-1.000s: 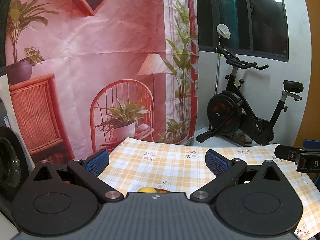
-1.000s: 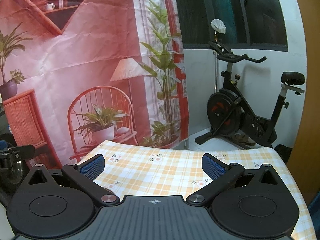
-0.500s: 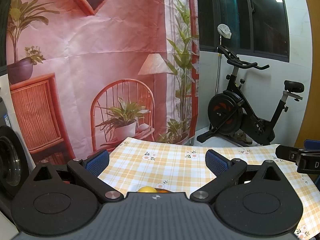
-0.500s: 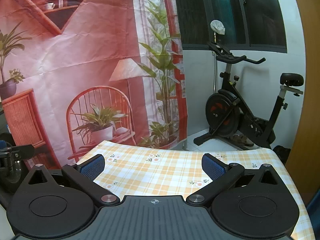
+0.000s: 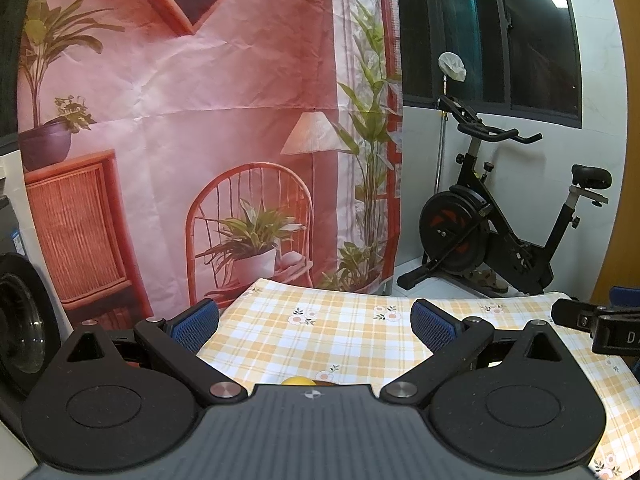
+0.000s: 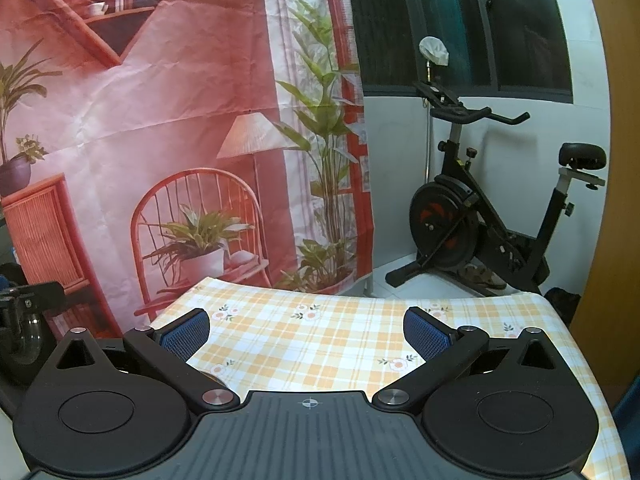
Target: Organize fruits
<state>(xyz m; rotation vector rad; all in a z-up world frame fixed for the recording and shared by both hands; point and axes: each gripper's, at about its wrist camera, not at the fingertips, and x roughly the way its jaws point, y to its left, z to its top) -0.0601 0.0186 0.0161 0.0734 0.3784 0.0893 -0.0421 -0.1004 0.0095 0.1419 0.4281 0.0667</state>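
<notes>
We hold both tools level above the yellow-and-white checked tablecloth [image 5: 320, 332]. The left gripper [image 5: 315, 324] and the right gripper [image 6: 307, 330] each stand wide open, holding nothing. A round yellow fruit [image 5: 297, 380] lies close under the left tool, mostly hidden by its body, with a sliver of something orange beside it. We judge it light, smooth and apt to roll, so the pads should close across its widest part.
</notes>
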